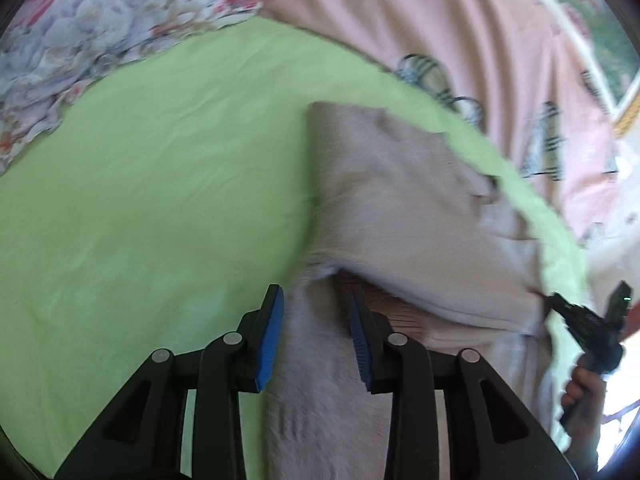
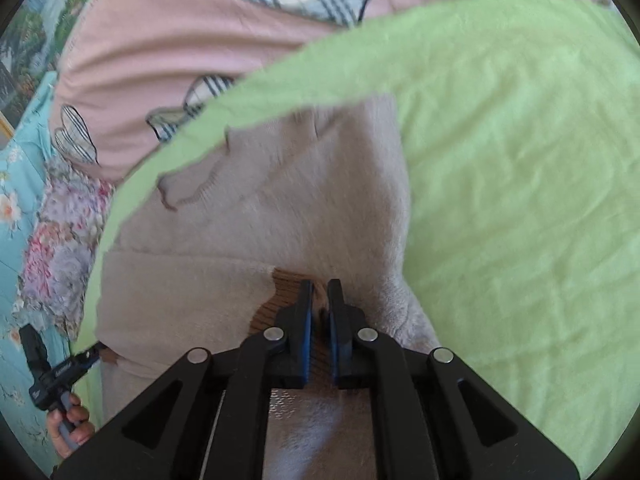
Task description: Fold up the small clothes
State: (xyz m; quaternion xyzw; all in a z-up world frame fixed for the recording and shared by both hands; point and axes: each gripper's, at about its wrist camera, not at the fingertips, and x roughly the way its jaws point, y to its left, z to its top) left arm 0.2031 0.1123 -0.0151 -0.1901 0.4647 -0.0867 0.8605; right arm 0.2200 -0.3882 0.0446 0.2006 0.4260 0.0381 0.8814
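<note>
A beige knit sweater (image 1: 400, 208) (image 2: 300, 200) lies on a green sheet (image 1: 160, 180) (image 2: 520, 160), its near edge raised and doubled over. A brown ribbed lining (image 2: 280, 292) shows under that raised edge. In the left wrist view my left gripper (image 1: 316, 336) has a thick band of the sweater filling the gap between its blue pads. My right gripper (image 2: 320, 312) is pinched almost closed on a thin fold of the same edge. Each view also catches the other gripper at a far corner of the garment: the right gripper (image 1: 554, 302) and the left gripper (image 2: 94, 354).
A pink quilt with plaid hearts (image 1: 500, 40) (image 2: 180, 40) borders the sheet's far side. Floral bedding (image 1: 80, 40) (image 2: 60, 260) lies beyond the sheet. A person's hand (image 1: 584, 392) (image 2: 72, 424) grips each handle.
</note>
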